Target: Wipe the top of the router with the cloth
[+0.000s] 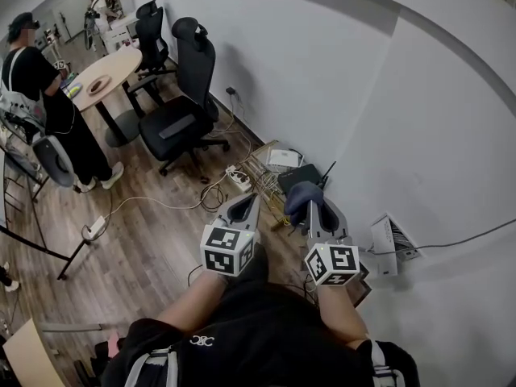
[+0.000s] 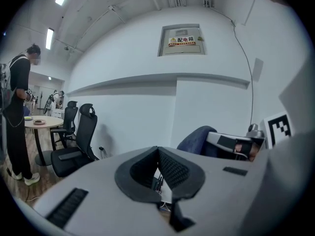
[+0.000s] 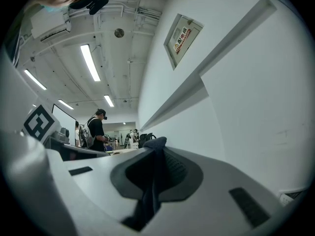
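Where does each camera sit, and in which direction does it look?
Head view: on the person's head, looking down at the router by the wall; forearms, left gripper and right gripper show.
Left gripper view: on the left gripper, looking along its shut, empty jaws toward the white wall and an office chair.
Right gripper view: on the right gripper, looking upward along the wall; its jaws clamp the cloth.
Shared: head and left gripper views both show the cloth.

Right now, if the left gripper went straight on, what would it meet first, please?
Most likely the white wall: the left gripper, jaws together, faces it, though depth is unclear.
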`<state>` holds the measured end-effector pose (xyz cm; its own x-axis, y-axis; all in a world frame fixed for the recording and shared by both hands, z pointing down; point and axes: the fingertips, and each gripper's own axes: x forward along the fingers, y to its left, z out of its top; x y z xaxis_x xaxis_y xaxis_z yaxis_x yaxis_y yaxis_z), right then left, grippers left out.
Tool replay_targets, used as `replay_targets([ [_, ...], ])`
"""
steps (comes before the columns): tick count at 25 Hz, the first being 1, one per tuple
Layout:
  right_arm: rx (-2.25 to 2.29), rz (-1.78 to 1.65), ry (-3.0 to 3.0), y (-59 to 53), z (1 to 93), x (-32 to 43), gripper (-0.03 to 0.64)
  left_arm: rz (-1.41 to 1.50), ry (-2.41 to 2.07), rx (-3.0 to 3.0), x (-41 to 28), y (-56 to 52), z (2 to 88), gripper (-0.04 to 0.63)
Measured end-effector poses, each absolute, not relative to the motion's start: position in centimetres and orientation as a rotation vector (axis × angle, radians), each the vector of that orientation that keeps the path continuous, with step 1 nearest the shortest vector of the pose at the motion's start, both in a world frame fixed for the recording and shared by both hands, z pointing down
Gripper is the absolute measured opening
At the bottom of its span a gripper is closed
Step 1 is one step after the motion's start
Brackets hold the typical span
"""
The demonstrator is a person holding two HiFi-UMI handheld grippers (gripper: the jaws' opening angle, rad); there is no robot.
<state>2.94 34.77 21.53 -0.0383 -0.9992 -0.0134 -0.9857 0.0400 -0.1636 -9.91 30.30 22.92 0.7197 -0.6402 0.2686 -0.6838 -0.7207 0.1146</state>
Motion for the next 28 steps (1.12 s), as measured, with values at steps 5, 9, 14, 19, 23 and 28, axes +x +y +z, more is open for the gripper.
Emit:
replay_targets([
  [5,-2.087,-0.171,2.166,34.0,21.7,4.2,0.006,0.334,-1.036,2.729,-8.2,29.5,23.4,0.0],
  [9,-2.098,-0.187,2.166,33.7,21.7,5.2,0.006,0.33,-0.984,2.728,-6.4,29.3,23.2,0.002],
  [14,-2.118,-0.203,2.133,33.3,22.2,6.8,0.006,0.364,-0.939,2.736,-4.7,28.7,23.9,0.002],
  [19,-2.123,-0.251,2.131,32.0,23.2,7.7,0.006,0.379,-0.934,2.724,-4.0,27.5,24.6,0.002],
  [23,-2.119,-0.247,2.155,30.3,23.3,7.7,0.006,0.382,-0.936,2.708,-3.8,25.8,25.1,0.002],
  [28,-2.13,-0.257,2.172,27.6,23.8,8.5,0.006,0.376,-0.92,2.697,-2.7,23.2,25.7,0.001],
])
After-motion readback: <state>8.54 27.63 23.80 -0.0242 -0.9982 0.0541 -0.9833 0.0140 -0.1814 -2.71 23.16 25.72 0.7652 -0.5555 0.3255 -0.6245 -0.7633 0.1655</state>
